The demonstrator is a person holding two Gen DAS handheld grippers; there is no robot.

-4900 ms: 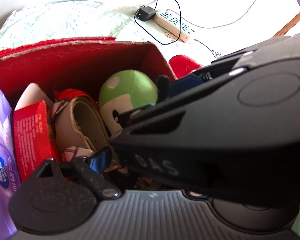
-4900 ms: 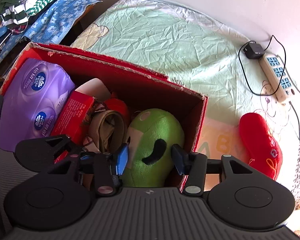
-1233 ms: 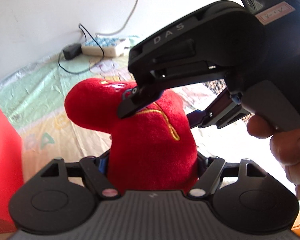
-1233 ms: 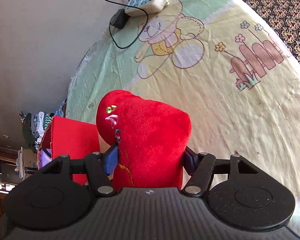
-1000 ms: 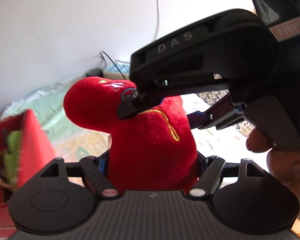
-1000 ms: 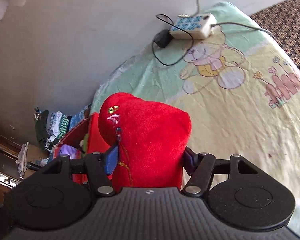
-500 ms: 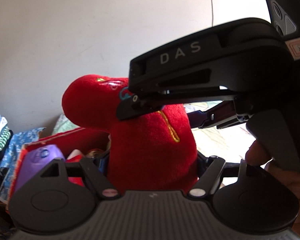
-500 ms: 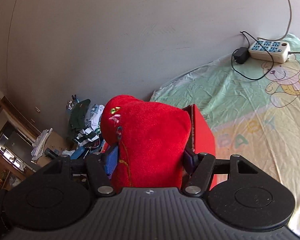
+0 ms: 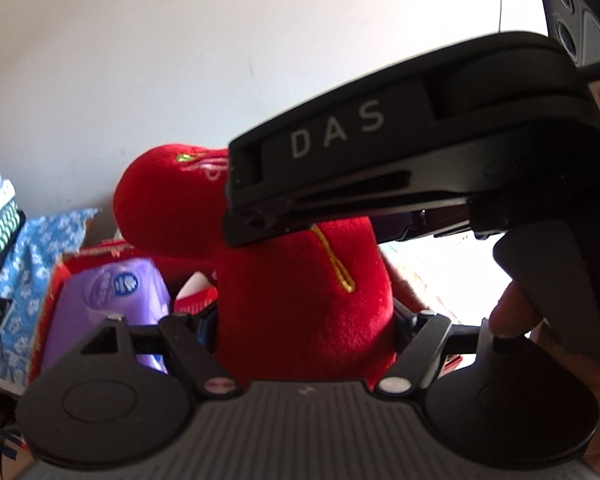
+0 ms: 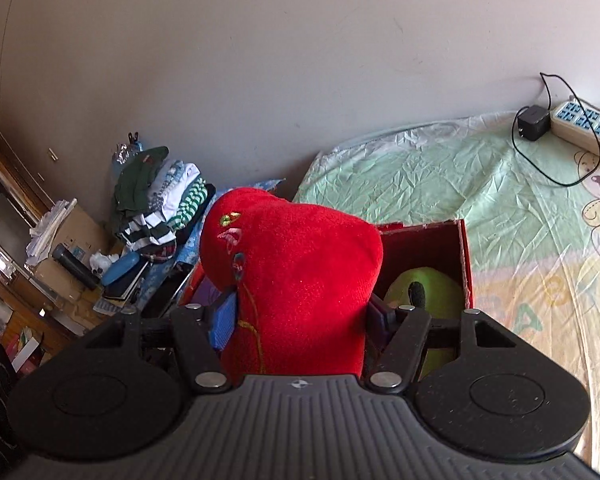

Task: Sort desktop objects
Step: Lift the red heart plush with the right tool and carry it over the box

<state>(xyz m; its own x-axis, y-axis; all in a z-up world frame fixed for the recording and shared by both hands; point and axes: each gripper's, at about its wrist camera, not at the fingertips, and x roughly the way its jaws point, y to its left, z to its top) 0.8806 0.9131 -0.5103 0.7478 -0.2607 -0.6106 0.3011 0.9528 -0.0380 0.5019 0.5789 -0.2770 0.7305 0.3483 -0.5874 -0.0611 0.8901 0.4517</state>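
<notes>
Both grippers have hold of the red plush toy (image 10: 300, 280) at once: the left gripper (image 9: 304, 328) is clamped on its lower end, and the right gripper (image 10: 298, 320) is squeezed in on it from the sides too. It stands roughly upright, long axis rising away from the fingers, its rounded top bulging over to the left. The pile is bright red, with gold stitching and small embroidered marks. It hangs above the open red box (image 10: 460, 256), where a green plush (image 10: 428, 284) and purple tissue pack (image 9: 100, 304) lie.
</notes>
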